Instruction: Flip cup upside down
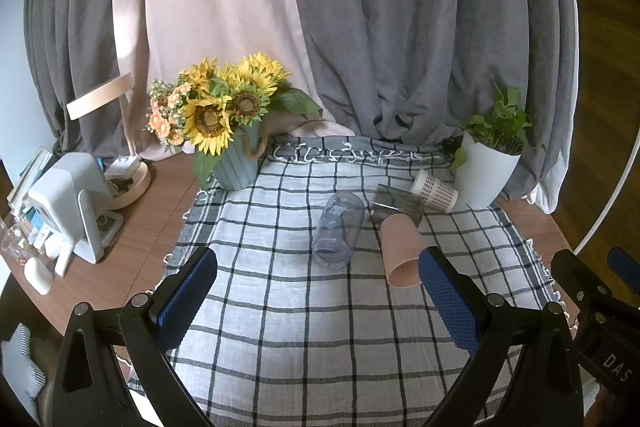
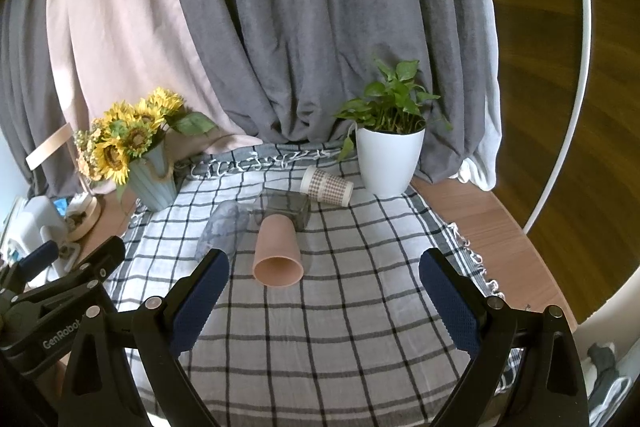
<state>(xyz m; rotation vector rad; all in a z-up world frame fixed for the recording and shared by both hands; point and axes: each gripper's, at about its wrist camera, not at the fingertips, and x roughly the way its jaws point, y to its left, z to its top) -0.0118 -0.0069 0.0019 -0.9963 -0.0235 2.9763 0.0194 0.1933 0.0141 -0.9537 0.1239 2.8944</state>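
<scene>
Sunflowers [image 1: 216,107] sat at my ten o'clock in their blue pot, lamp [image 1: 120,147] and clutter further left, well off the checked cloth [image 1: 280,307]. My left gripper [image 1: 320,283] hung with its jaws spread wide, nothing between them. Dead ahead at twelve lay the clear jar [image 1: 339,231] on its side, mouth toward me. Just right of it, at one o'clock, lay the pink cup [image 1: 400,251], also on its side, mouth facing me, its base against a dark glass block [image 1: 396,205]. Behind that a patterned paper cup [image 1: 434,189] lay tipped over, close beside the white plant pot [image 1: 484,171].

My right gripper [image 2: 324,275] was spread wide too, and empty. From that side the pink cup [image 2: 278,251] sat at about eleven, ahead of the left pad [image 2: 200,299] and nearer it than the right pad, not touching either.

Risks, as I judged them: that cup could roll on the cloth if a pad nudged it off-centre, straight into the jar [image 2: 222,231]. A squeeze near the open rim could make it squirt out. A loose cloth might bunch under a low approach. And four candidates lying together meant I could close on the wrong one.
</scene>
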